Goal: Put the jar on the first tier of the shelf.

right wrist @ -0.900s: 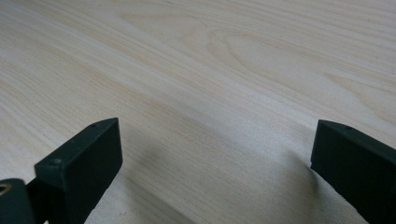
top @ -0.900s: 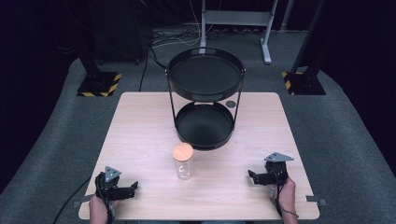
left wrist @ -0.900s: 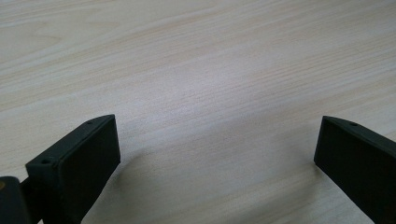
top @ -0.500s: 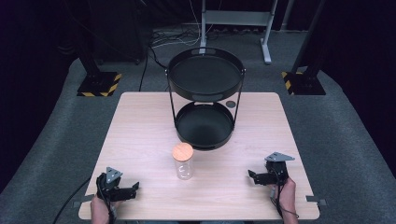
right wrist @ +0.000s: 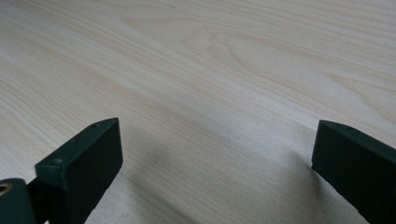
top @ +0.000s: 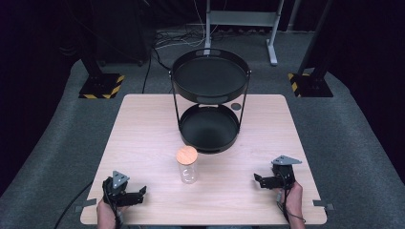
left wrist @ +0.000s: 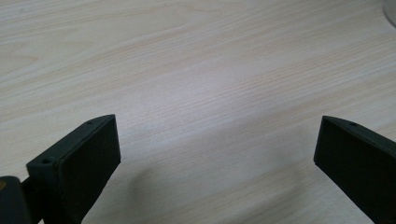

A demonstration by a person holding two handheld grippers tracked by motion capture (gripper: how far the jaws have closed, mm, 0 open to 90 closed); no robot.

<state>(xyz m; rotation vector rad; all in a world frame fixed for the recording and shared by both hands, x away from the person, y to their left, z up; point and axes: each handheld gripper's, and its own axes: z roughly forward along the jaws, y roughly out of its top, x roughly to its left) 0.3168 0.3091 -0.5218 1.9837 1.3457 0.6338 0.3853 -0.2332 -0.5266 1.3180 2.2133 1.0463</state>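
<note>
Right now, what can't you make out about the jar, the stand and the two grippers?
- Jar, high view: too small to tell what's inside; in the left gripper view the top right edge cuts it off.
- Stand's lower tray, high view: its far part hidden by the upper tray.
- Person's hands, high view: cut off by the bottom edge.

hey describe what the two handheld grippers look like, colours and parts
Both the left gripper and the right gripper are black, each topped by a grey three-cornered plate. Each has two flat, rectangular black jaws with a small hole near the tip. A black cable trails from each.
</note>
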